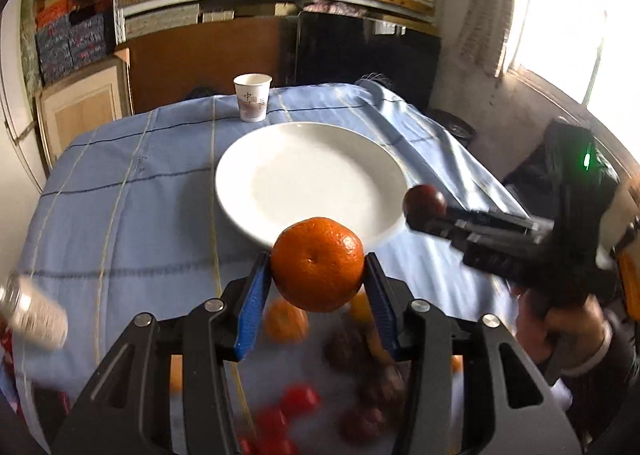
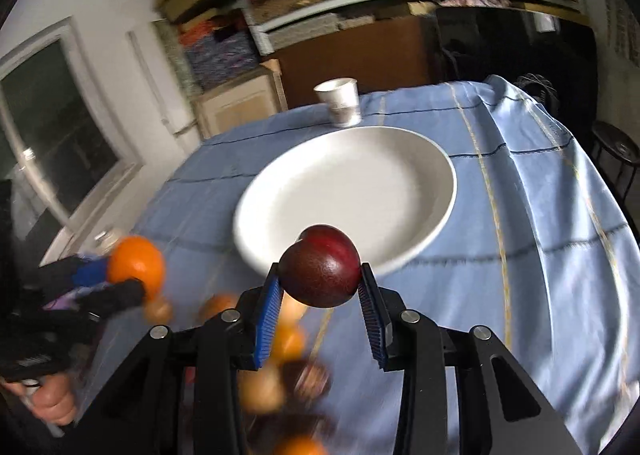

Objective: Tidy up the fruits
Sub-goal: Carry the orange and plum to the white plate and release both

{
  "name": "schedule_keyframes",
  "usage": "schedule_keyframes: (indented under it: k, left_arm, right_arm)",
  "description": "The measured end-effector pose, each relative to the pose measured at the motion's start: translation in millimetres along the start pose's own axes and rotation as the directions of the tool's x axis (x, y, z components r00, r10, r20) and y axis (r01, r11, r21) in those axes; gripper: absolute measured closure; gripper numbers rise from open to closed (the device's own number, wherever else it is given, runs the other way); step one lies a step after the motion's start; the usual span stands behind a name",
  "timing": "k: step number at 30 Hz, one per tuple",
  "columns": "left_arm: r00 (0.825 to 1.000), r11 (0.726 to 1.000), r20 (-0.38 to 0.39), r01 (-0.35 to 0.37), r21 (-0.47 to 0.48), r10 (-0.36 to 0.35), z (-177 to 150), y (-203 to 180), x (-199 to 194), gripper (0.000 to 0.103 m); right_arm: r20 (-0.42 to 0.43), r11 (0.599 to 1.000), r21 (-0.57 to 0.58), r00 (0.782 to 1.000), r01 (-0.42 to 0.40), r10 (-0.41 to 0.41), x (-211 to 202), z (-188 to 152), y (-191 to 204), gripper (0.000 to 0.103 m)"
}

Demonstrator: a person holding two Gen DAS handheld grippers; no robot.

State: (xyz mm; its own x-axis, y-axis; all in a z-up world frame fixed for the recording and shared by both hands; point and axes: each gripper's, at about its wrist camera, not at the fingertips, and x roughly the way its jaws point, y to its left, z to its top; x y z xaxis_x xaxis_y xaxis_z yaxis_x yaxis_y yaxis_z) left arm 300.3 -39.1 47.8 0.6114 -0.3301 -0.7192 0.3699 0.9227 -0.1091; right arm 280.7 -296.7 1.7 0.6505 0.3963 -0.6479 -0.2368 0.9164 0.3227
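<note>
My left gripper (image 1: 318, 269) is shut on an orange mandarin (image 1: 318, 265), held above the blue cloth just short of the near rim of the white plate (image 1: 280, 159). My right gripper (image 2: 320, 279) is shut on a dark red plum (image 2: 320, 271), held above the cloth at the plate's (image 2: 392, 159) near rim. The left wrist view shows the right gripper (image 1: 420, 217) with its plum (image 1: 424, 203) at the plate's right edge. In the right wrist view the mandarin (image 2: 136, 265) hangs at the left. Nothing lies on the plate.
A paper cup (image 1: 252, 97) stands behind the plate near the table's far edge. Several blurred fruits (image 1: 286, 323), orange, red and dark, lie on the blue tablecloth (image 1: 132, 215) below the grippers. A small jar (image 1: 34, 313) sits at the left. Shelves with stacked mats fill the back wall.
</note>
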Motion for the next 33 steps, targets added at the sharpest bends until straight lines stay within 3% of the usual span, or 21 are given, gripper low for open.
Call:
schedule_keyframes:
  k: [7,12,13,14,15,16,20,26,33]
  left_arm:
    - [0.992,0.999,-0.117,-0.04,-0.03,0.037,40.2,21.6,88.6,0.056]
    - [0.981,0.998,-0.185,-0.067,-0.02,0.062,42.2,25.0,128.9,0.056]
    - [0.978,0.997,-0.196,-0.071,-0.015,0.066,41.0,24.1,130.8,0.05]
    - [0.978,0.997,-0.196,-0.075,-0.004,0.073,39.5,22.6,128.5,0.04]
    - [0.981,0.996,-0.174,-0.087,0.002,0.086,38.2,21.1,121.6,0.022]
    - [0.985,0.994,-0.14,-0.105,0.009,0.106,36.8,19.7,111.5,0.013]
    - [0.99,0.99,-0.033,-0.138,0.026,0.139,20.7,11.3,58.8,0.007]
    - [0.989,0.99,0.097,-0.105,-0.098,0.114,-53.2,9.6,-13.6,0.004]
    - [0.983,0.974,0.094,-0.139,-0.181,0.158,-117.1,16.3,-41.6,0.004]
  right_arm:
    - [-0.076,0.998,0.025,0.996,0.049,-0.047,74.0,27.2,-18.7,0.065]
    - [-0.096,0.998,0.007,0.994,0.058,-0.057,87.7,28.5,-22.0,0.063]
    - [-0.093,0.998,-0.005,0.994,0.063,-0.063,86.9,28.6,-20.5,0.059]
    - [-0.091,0.998,-0.014,0.994,0.066,-0.067,85.2,29.1,-19.1,0.053]
    - [-0.086,0.998,-0.017,0.994,0.064,-0.066,80.9,28.6,-18.4,0.045]
    - [-0.061,0.998,-0.017,0.996,0.058,-0.059,72.1,27.9,-17.3,0.044]
    - [0.008,0.998,-0.041,0.999,0.039,-0.039,33.7,16.8,-11.4,0.043]
    - [0.047,0.999,-0.03,0.999,-0.024,0.026,-11.0,-28.2,-12.9,0.037]
    - [-0.032,0.996,0.035,0.996,-0.084,0.085,-28.6,-68.3,-12.0,0.034]
